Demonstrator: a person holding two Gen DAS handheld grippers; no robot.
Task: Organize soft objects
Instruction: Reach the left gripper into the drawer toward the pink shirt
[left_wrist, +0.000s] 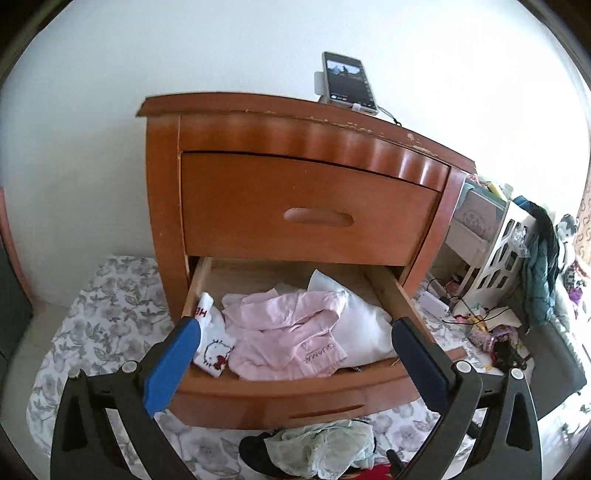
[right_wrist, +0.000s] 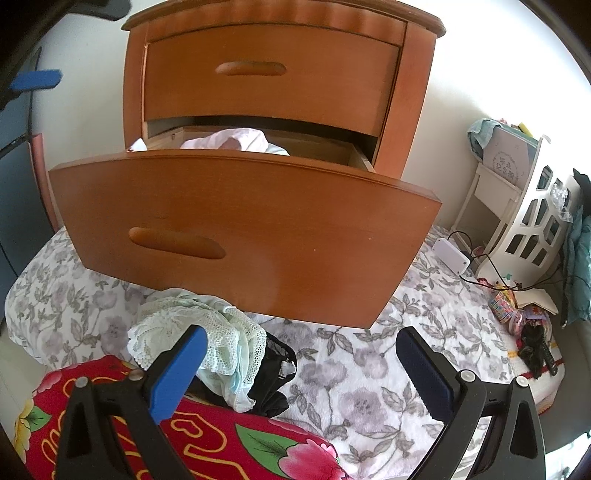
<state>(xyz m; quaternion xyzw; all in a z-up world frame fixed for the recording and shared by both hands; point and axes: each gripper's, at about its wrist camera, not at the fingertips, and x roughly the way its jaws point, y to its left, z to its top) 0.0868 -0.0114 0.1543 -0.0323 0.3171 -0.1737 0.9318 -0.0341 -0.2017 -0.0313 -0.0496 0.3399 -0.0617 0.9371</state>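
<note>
The wooden nightstand's lower drawer (left_wrist: 266, 391) stands pulled out. Inside lie a crumpled pink garment (left_wrist: 266, 317), a white cloth (left_wrist: 362, 328) and a white cartoon-cat sock (left_wrist: 214, 350). My left gripper (left_wrist: 295, 328) hovers above the drawer's front, jaws wide open, with nothing held. In front of the drawer (right_wrist: 258, 229), a pale green lace garment (right_wrist: 207, 332) lies over a black garment (right_wrist: 275, 373), beside a red floral cloth (right_wrist: 221, 443). Low over this pile, my right gripper (right_wrist: 301, 336) is open and empty. The left gripper's blue pad (right_wrist: 35, 79) shows at the top left.
The upper drawer (left_wrist: 306, 206) is shut, and a phone on a stand (left_wrist: 349, 79) sits on the nightstand top. A grey floral blanket (right_wrist: 369, 369) covers the floor. At the right stand a white shelf (right_wrist: 532, 221), a white power box with cables (right_wrist: 450, 254) and small clutter.
</note>
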